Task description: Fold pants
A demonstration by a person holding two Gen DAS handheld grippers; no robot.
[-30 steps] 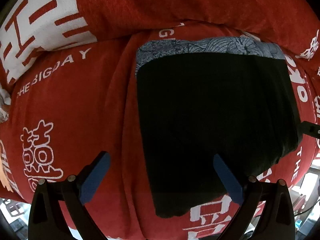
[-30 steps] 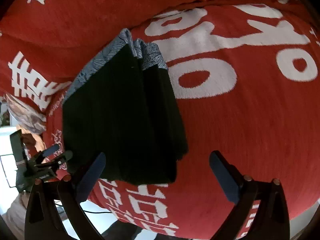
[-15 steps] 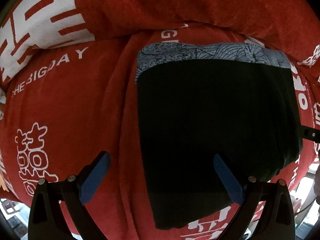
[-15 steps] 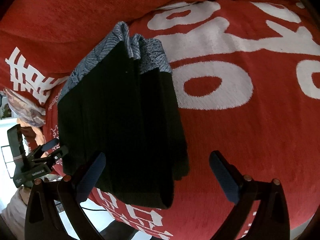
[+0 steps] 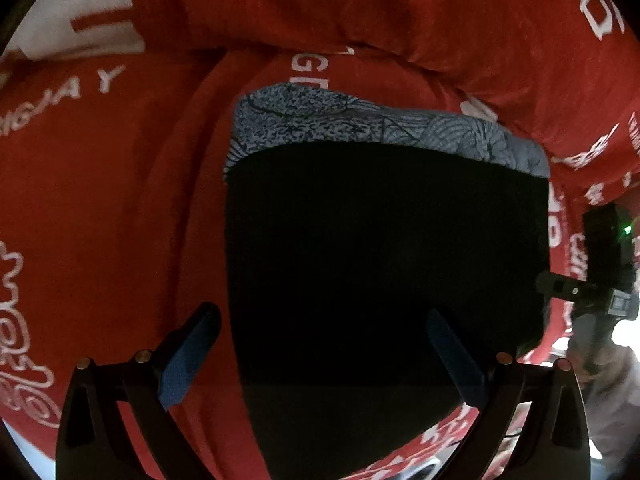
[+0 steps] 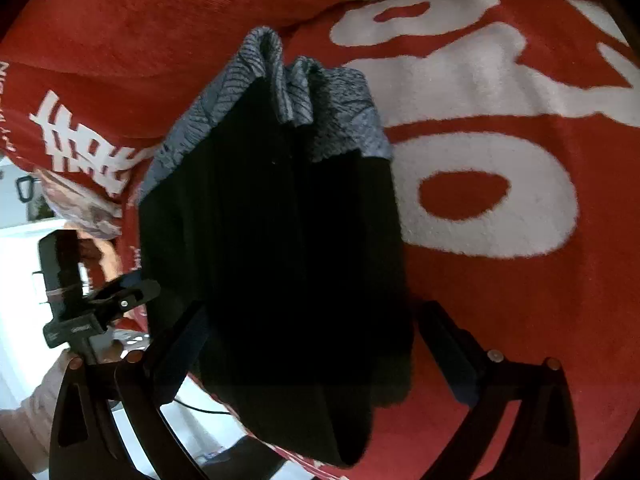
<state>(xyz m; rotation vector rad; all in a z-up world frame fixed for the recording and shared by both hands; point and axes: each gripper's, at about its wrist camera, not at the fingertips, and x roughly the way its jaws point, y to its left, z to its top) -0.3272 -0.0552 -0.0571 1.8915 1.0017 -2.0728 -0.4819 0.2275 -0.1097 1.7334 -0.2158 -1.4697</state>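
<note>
The black pants lie folded into a rectangle on a red blanket, with a grey patterned waistband along the far edge. In the right wrist view the same pants show stacked layers, waistband at the far end. My left gripper is open, its blue pads straddling the near left corner of the pants without holding cloth. My right gripper is open too, its fingers spread on either side of the pants' near end. Each gripper appears at the edge of the other's view.
The red blanket with white lettering covers the whole surface and bulges into a thick fold behind the pants. Its front edge drops off near both grippers, with a bright floor below. A person's hand holds the left gripper.
Both grippers have moved in closer to the pants, which now fill more of each view. The jaws stay open and the pants have not shifted.
</note>
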